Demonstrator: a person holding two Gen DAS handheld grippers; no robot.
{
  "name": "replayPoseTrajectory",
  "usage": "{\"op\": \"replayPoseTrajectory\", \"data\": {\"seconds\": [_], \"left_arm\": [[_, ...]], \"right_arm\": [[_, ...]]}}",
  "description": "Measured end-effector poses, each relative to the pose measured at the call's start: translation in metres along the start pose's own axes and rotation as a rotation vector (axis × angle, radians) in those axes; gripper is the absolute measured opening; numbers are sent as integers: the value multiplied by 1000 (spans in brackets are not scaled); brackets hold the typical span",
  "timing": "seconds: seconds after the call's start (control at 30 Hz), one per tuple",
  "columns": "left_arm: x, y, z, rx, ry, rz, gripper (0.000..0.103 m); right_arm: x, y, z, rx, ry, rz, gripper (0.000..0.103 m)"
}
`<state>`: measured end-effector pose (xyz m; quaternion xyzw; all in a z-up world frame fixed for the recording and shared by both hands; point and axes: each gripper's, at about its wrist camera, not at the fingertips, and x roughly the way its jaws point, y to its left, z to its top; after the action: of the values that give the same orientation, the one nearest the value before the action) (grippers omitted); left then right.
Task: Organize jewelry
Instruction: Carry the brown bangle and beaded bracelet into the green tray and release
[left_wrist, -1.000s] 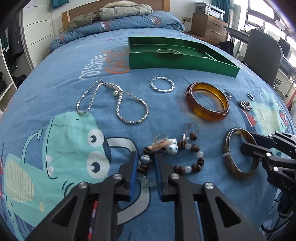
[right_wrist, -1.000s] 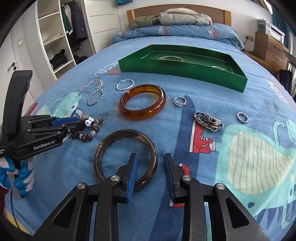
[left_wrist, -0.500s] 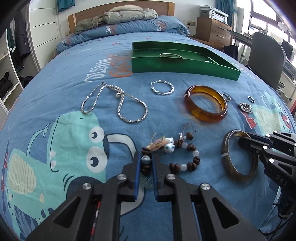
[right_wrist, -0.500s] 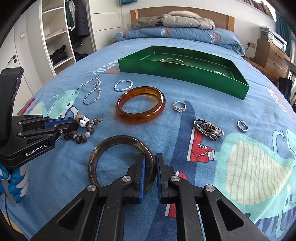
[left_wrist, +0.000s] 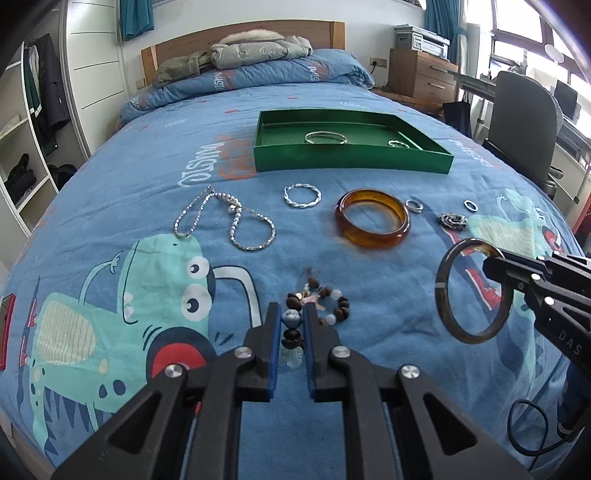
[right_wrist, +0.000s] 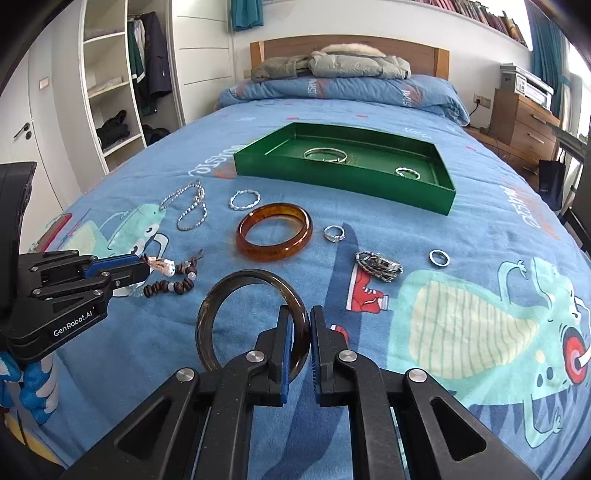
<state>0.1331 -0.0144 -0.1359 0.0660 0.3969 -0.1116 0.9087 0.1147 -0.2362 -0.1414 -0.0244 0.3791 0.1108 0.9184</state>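
Jewelry lies spread over the blue bedspread (left_wrist: 110, 192), and we hold two pieces of it. Our left gripper (left_wrist: 291, 321) is clamped on the bead bracelet (left_wrist: 317, 302), whose brown and pale beads hang bunched between the blue pads; from the right wrist view the bracelet (right_wrist: 170, 280) dangles off the fingertips with its far beads close to the cover, and we cannot tell whether they touch it. Our right gripper (right_wrist: 299, 325) is clamped on the rim of the dark bangle (right_wrist: 251, 317), which stands tilted up off the bedspread; from the left wrist view the bangle (left_wrist: 474, 291) hangs clear of the cover.

Just beyond both grippers, the amber bangle (left_wrist: 373, 221) lies flat near the middle of the bed. Beside it toward the right edge rest a small silver ring (left_wrist: 413, 205), a dark chain clump (left_wrist: 452, 220) and a second plain ring (left_wrist: 471, 205). Toward the left edge lie a twisted silver bracelet (left_wrist: 302, 195) and a long silver bead necklace (left_wrist: 229, 221), looped on the cover.

Farther toward the headboard sits the green tray (left_wrist: 351, 162), holding a thin silver bangle (left_wrist: 325, 138) near its middle and a smaller twisted bracelet (left_wrist: 399, 144) by its right wall. A grey jacket (left_wrist: 258, 50) lies at the head of the bed.
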Motion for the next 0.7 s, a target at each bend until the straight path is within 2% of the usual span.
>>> {"op": "replayPoseTrajectory", "data": {"seconds": [0.17,0.37,0.7], "left_arm": [[-34,-5,12,-3,-69,-30,10],[-57,-9,44,-13,-139,-71,10],[-40,-7,117,-28,-176,-80,11]], "right_arm": [[-34,-8,3,23,-67,-12,9],[-58,-25,13,61,-130,-29,9],[-55,-58,48,101,-177,-52,9]]}}
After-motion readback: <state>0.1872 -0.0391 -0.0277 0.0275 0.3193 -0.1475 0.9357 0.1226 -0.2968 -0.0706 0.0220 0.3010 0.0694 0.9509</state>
